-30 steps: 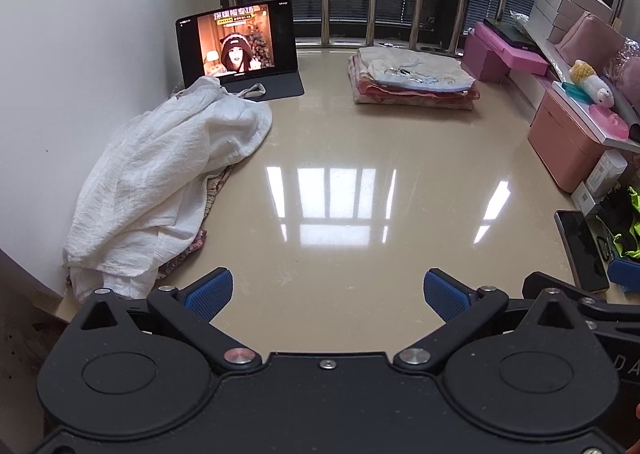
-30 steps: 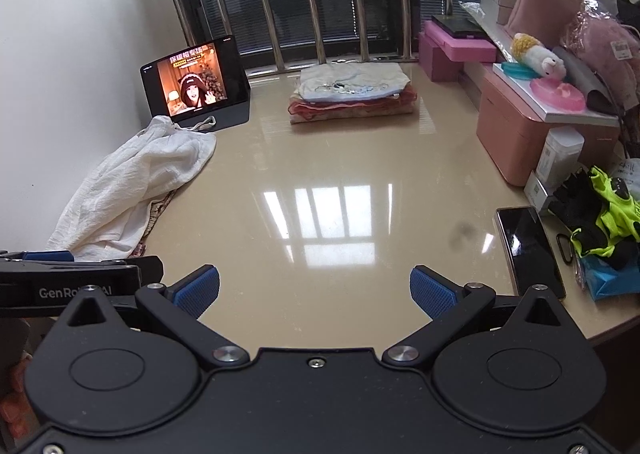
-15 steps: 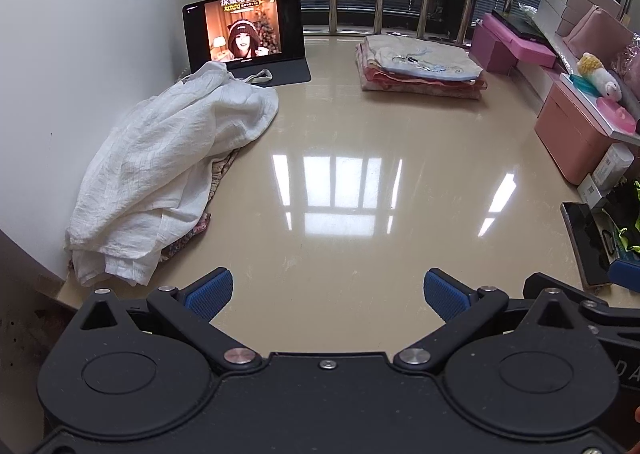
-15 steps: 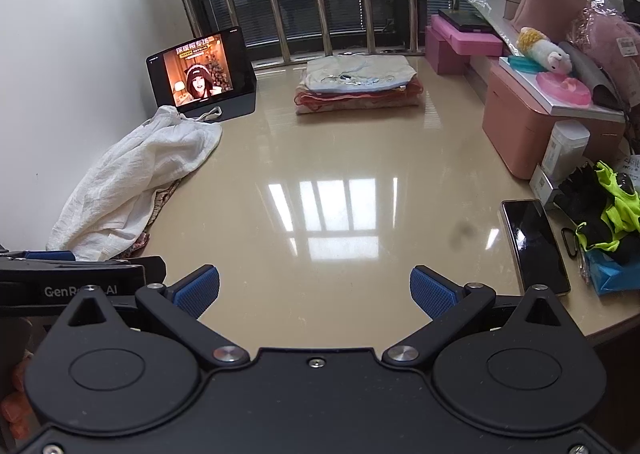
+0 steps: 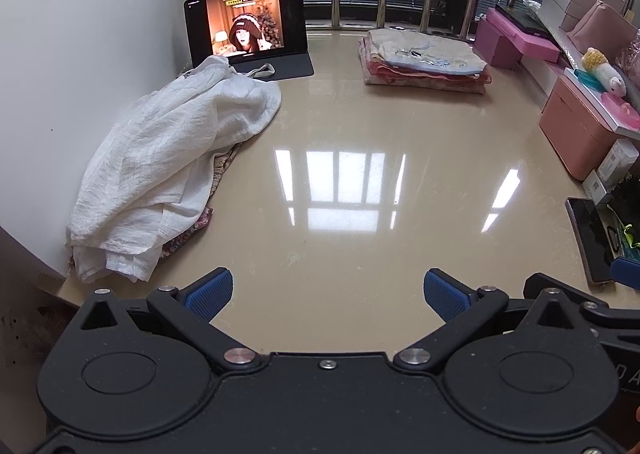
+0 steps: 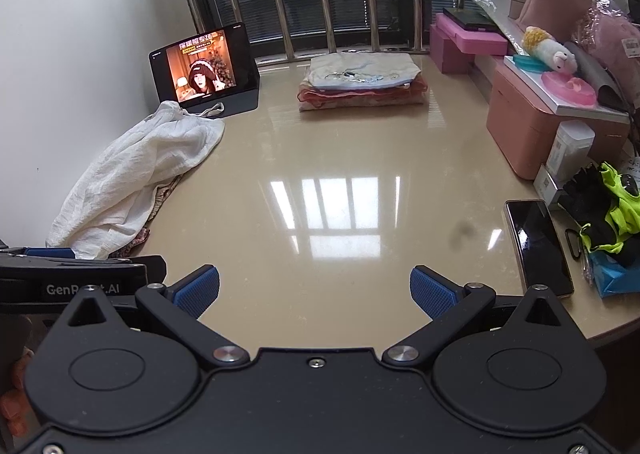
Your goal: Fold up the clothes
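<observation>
A crumpled white garment [image 5: 168,158] lies in a heap on the left of the beige table [image 5: 340,126], over a patterned cloth; it also shows in the right wrist view [image 6: 136,178]. A stack of folded clothes [image 5: 424,58] sits at the far side, also seen from the right wrist [image 6: 362,84]. My left gripper [image 5: 328,292] is open and empty above the table's near edge, right of the heap. My right gripper [image 6: 316,290] is open and empty, also at the near edge.
A tablet [image 5: 246,28] playing a video stands at the far left against the wall. Pink boxes [image 6: 520,126] and clutter line the right side. A black phone [image 6: 538,248] and neon-green gloves [image 6: 608,206] lie at the near right. Window bars are behind.
Both grippers have moved a little forward and tilted, so the heap and tablet look nearer and lower in view. Both stay open and empty. Nothing on the table moved.
</observation>
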Demonstrator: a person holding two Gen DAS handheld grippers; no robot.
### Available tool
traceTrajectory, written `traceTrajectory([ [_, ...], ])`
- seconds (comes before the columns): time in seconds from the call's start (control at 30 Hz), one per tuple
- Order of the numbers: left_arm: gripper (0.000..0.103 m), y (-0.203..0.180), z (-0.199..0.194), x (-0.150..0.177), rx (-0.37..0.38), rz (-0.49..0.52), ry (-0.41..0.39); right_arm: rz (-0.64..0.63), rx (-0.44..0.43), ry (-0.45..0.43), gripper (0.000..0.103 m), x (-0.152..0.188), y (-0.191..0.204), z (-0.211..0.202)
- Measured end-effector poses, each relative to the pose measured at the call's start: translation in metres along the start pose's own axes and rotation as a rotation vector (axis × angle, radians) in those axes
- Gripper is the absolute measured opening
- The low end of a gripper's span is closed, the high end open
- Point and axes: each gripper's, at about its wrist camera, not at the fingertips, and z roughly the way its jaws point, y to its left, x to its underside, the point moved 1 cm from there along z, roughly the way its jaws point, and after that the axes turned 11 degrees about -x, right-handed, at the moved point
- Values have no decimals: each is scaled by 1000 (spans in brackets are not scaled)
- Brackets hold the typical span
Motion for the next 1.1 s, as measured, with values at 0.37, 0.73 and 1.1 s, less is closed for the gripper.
traceTrajectory([
  [0.37,103,-2,2,0,-7,-4,-5,-10,3,-6,103,-1,0,2],
  [0.73,103,0,5,1,-13,-17,2,-5,2,-5,103,-1,0,3],
  [1.1,103,1,4,3,-13,-20,14,-21,4,-4,103,0,2,3],
])
